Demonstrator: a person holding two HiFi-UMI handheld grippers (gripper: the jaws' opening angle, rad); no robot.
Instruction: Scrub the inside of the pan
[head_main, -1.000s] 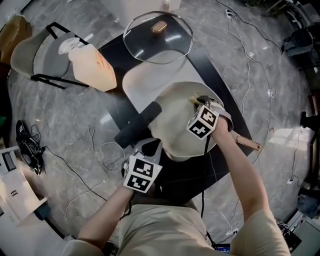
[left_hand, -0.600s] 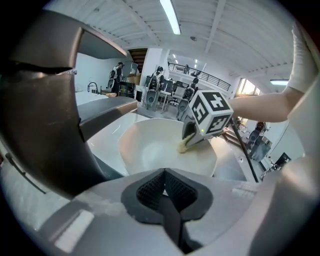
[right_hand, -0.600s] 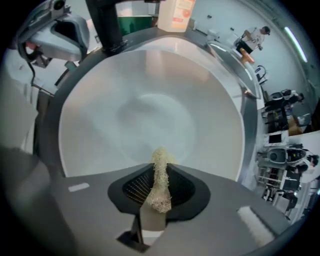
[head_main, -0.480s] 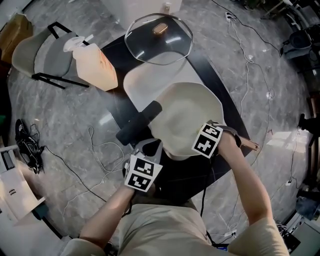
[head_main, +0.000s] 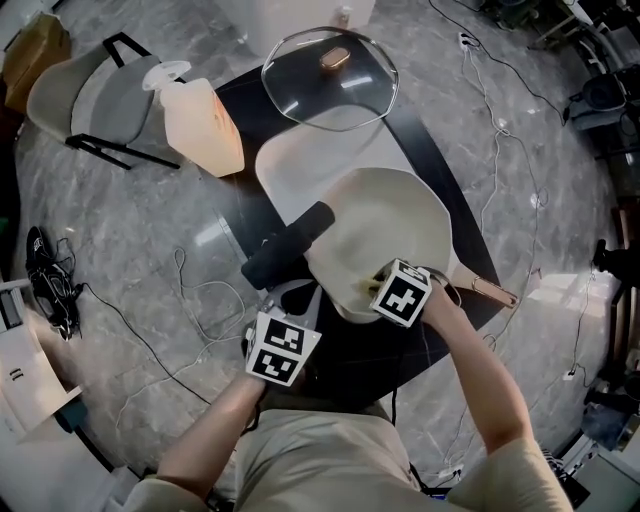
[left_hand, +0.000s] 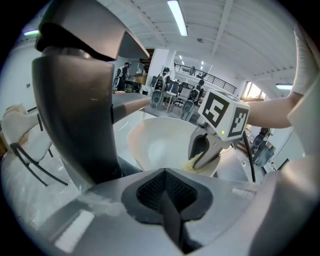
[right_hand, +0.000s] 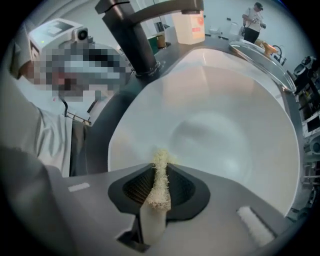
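Grey marbled floor (head_main: 150, 230) strewn with thin cables, bearing a low black table (head_main: 440, 180). On that table, a pale rounded mat (head_main: 285, 165) under a cream round pan (head_main: 390, 215) with a thick black handle (head_main: 288, 245). Beyond the pan, a clear glass lid (head_main: 330, 75) with a wooden knob. Near the table's far corner, a translucent peach-tinted plastic jug (head_main: 205, 125) next to a grey chair (head_main: 85, 95). Right gripper (right_hand: 158, 197) inside the pan at its near wall, jaws pinching a pale yellow fibrous scrubber (right_hand: 161, 162). Left gripper (left_hand: 167, 195) just beside the handle's end, jaws pressed together, nothing between them.
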